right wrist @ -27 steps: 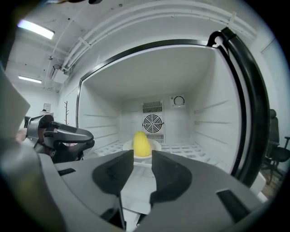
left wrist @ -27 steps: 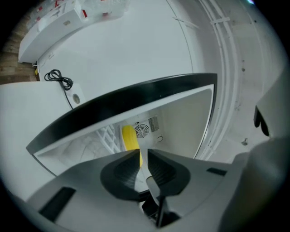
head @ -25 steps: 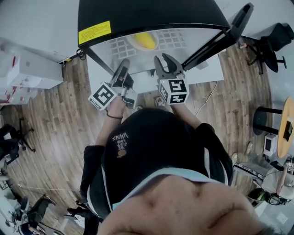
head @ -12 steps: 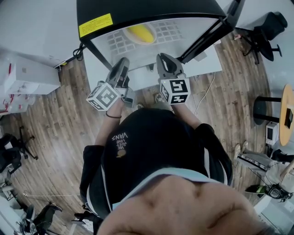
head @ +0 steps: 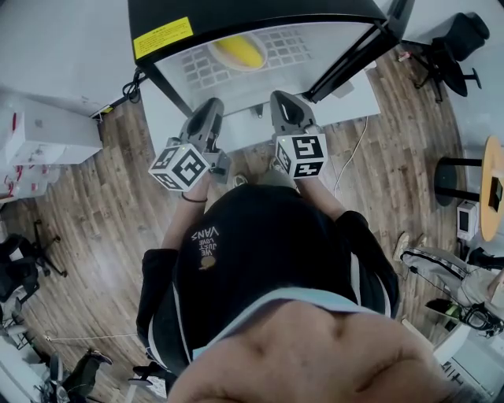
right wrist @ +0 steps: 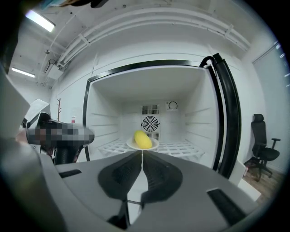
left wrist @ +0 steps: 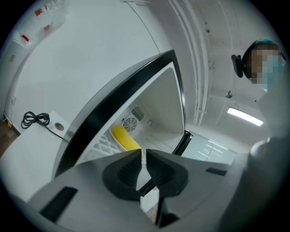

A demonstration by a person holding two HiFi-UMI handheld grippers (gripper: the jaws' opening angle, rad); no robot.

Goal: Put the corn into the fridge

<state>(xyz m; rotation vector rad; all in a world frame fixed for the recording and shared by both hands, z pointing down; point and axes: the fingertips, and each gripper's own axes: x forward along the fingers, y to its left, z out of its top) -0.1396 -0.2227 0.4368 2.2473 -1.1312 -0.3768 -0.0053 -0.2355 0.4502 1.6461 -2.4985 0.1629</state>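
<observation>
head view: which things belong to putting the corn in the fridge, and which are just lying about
Job: corn, its plate, fridge, open fridge door.
Lying about: office chair, round table, white boxes.

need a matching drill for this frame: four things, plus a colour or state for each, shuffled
1. corn
2. plate
3. fridge door
4. right gripper

A. shut, nothing between the jaws
B. yellow
C. swung open, at the right in the right gripper view
D. white, under the corn

Pairs: 1-B, 2-D, 3-C, 4-A.

Note: the right gripper's jaws have just been closing, with nothing between them.
</observation>
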